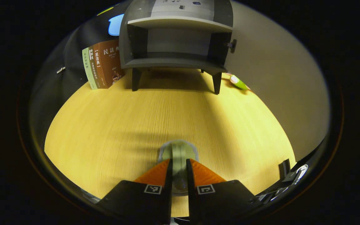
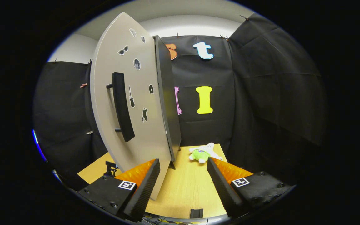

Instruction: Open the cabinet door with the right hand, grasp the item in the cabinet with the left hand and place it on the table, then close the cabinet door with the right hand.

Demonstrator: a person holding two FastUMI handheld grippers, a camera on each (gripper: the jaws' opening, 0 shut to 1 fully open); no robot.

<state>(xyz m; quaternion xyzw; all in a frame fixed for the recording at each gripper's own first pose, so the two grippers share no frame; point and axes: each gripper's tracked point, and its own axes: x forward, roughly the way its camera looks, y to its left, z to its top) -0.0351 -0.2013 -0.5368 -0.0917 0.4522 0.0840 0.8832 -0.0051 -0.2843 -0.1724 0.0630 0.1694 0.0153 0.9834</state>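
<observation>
A small grey cabinet [image 1: 176, 40] on four dark legs stands at the far edge of a yellow wood-grain table [image 1: 111, 131]. In the left gripper view its front is open and the single compartment shows a flat shelf floor and back wall with nothing visible inside.

Left of the cabinet, upright books [image 1: 102, 64] in brown and pale green covers lean close against its side. Right of the cabinet, near its front right leg, a small green and white soft toy [image 1: 238, 82] lies on the table.

The left gripper [image 1: 178, 167] is low over the table, well in front of the cabinet. Its two wedge-shaped fingers with ribbed faces are drawn close together and press on both sides of the item [image 1: 178, 156], a pale greenish object with a rounded grey rim; its exact shape is hard to tell. The item sits at the table surface, whether resting or just above cannot be told.

In the right gripper view the cabinet door [image 2: 130, 103] stands swung open, a smooth light grey panel with small dark stickers and a long dark bar handle [image 2: 122, 106]. The right gripper [image 2: 183, 175] has its fingers spread wide and grips nothing; the lower edge of the door lies between them, close to the left finger, contact uncertain. Beyond the door the soft toy lies on the table.
</observation>
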